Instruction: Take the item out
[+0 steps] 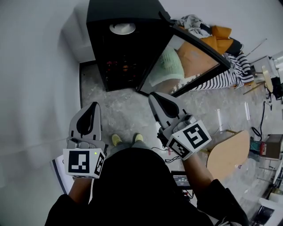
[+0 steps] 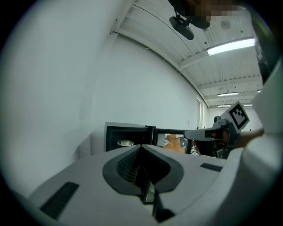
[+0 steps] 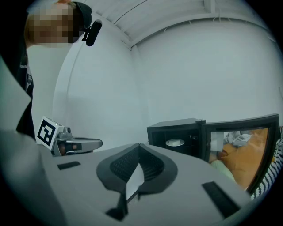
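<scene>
We see orange cushions (image 1: 221, 37) and striped cloth (image 1: 239, 66) piled at two o'clock, a tan round board (image 1: 227, 154) at four, and speckled grey floor (image 1: 119, 110) between.

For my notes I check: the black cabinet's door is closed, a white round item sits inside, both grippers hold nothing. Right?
No, the head view shows the door of the black cabinet open. The white round item does sit inside, and the left gripper and right gripper hold nothing.
</scene>
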{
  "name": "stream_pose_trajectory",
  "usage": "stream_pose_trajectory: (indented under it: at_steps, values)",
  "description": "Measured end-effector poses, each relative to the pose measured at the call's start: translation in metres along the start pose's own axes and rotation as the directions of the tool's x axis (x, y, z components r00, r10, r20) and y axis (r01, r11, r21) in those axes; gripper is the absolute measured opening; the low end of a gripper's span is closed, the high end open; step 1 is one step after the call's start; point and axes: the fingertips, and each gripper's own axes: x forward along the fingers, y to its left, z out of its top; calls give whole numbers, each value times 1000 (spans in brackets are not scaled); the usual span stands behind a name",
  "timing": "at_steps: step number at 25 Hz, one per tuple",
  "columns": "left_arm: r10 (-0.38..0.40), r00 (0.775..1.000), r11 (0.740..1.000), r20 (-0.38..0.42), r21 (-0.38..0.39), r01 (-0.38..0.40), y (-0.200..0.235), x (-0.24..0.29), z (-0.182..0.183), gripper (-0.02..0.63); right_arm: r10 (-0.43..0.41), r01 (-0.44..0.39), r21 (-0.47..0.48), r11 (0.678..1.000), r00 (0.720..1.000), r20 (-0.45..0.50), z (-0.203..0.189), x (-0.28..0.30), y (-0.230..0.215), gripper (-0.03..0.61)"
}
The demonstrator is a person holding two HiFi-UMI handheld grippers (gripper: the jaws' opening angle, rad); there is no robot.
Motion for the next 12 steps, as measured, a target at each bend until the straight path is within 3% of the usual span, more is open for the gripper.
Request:
stream_pose_trajectory:
  at_steps: [8,12]
  values:
    - [-10,1000,1000,19,-4,10,4,-6,4,8,16,-16,5,1000,1000,7,-1,8,10,6]
    - [-7,1000,999,27,34,6,15,-12,8,8,22,-22,-10,1000,1000,-2,-1,16,22,6]
